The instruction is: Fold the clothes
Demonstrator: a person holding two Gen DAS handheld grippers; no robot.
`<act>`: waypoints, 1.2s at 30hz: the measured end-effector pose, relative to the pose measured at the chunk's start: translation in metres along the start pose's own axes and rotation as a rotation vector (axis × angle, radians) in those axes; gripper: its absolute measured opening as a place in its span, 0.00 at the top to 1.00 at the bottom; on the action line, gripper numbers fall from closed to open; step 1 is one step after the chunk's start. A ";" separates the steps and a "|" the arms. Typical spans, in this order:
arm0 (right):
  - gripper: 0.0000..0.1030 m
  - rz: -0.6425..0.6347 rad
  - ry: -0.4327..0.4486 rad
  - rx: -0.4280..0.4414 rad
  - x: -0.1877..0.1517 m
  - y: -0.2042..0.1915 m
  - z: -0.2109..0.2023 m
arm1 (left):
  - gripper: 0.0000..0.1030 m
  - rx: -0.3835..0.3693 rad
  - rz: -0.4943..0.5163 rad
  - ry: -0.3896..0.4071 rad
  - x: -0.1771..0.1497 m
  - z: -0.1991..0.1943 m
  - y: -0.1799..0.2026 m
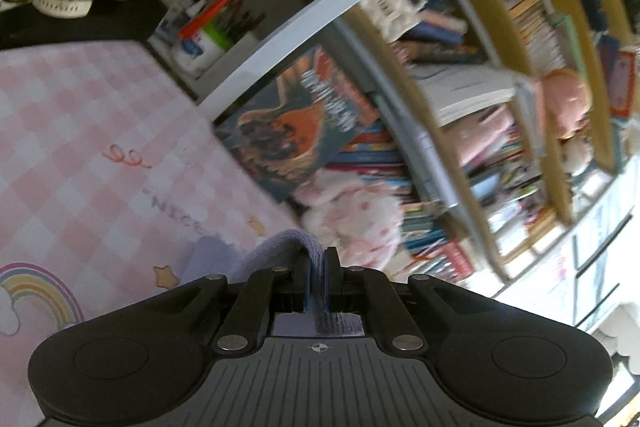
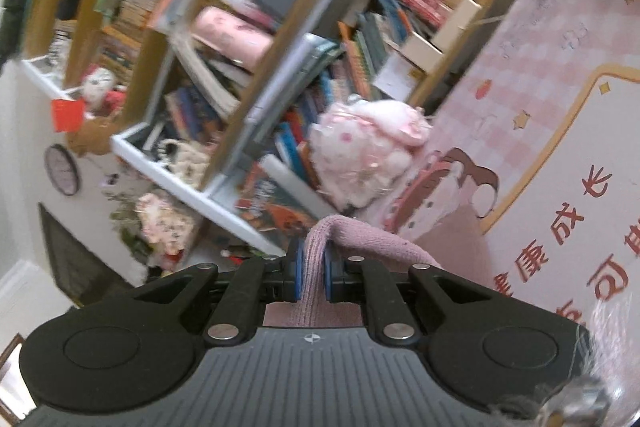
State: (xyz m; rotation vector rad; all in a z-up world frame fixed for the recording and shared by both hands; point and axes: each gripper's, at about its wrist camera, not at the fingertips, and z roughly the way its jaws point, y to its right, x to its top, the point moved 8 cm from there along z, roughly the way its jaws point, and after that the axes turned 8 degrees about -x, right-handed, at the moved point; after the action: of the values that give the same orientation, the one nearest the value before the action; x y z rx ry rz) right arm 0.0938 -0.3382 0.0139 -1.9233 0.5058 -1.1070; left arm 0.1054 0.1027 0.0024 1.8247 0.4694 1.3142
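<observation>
A knitted garment is held in both grippers. In the left wrist view its fabric (image 1: pixel 280 247) looks lilac and bulges out to the left of the fingers; my left gripper (image 1: pixel 317 267) is shut on it. In the right wrist view the same knit (image 2: pixel 360 231) looks dusty pink and drapes off to the right over the fingers; my right gripper (image 2: pixel 313 263) is shut on a ribbed fold of it. Most of the garment hangs below both cameras, out of sight. Both views are tilted and blurred.
A pink checked mat (image 1: pixel 80 131) with a rainbow print covers the surface; its other part (image 2: pixel 560 87) carries red characters. Behind stands a crowded bookshelf (image 2: pixel 280 39) with books and plush toys. A pink fluffy toy (image 2: pixel 368 151) leans at its foot, seen also as toy (image 1: pixel 356 219). A pen cup (image 1: pixel 208 39) sits at left.
</observation>
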 end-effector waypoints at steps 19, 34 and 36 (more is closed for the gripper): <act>0.57 -0.073 0.008 -0.214 0.004 0.051 0.038 | 0.38 0.121 0.157 -0.077 0.006 0.009 -0.032; 0.71 -0.671 -0.104 -0.414 -0.018 0.027 0.083 | 0.70 0.308 0.516 -0.317 -0.023 0.053 -0.028; 0.91 -0.681 -0.130 -0.440 -0.016 0.034 0.087 | 0.96 0.304 0.507 -0.320 -0.022 0.054 -0.033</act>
State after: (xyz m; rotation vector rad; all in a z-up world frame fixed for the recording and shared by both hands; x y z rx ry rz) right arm 0.1610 -0.3058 -0.0443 -2.6445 -0.0029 -1.3470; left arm 0.1508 0.0857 -0.0433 2.4709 0.0267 1.2811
